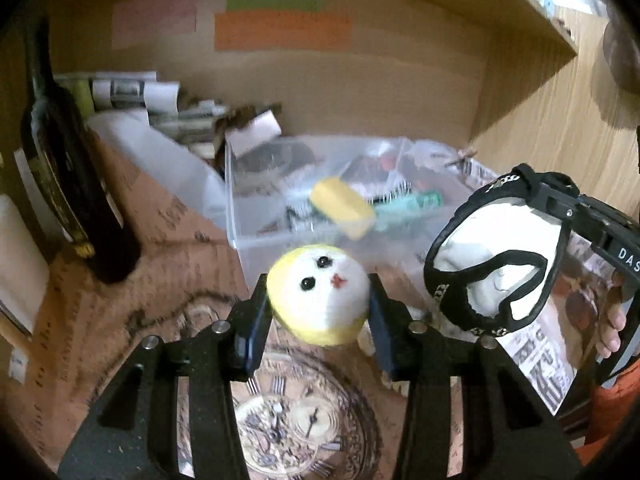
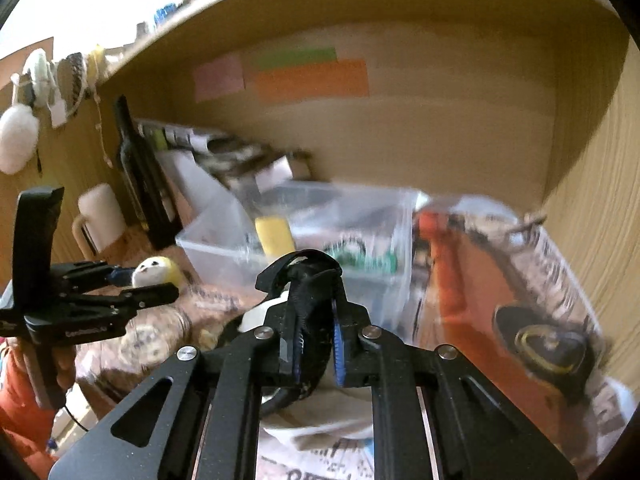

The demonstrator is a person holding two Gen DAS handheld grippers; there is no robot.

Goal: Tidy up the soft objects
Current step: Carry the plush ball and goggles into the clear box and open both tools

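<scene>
My left gripper (image 1: 318, 304) is shut on a round yellow-and-white plush toy (image 1: 318, 294) with a small face, held just in front of a clear plastic bin (image 1: 280, 236). The toy also shows in the right wrist view (image 2: 154, 272), in the left gripper (image 2: 136, 282). My right gripper (image 2: 314, 320) is shut on a white garment with black trim (image 1: 492, 276), which hangs from it to the right of the bin. In the right wrist view only its black band (image 2: 304, 280) shows between the jaws. A yellow sponge (image 1: 342, 206) lies in the bin.
A dark bottle (image 1: 76, 184) stands at the left. Rolled papers and boxes (image 1: 132, 96) sit behind the bin. A wooden back wall with coloured notes (image 1: 280, 28) and a wooden side wall (image 1: 552, 120) close the space. Newspaper (image 2: 560, 280) lies at the right.
</scene>
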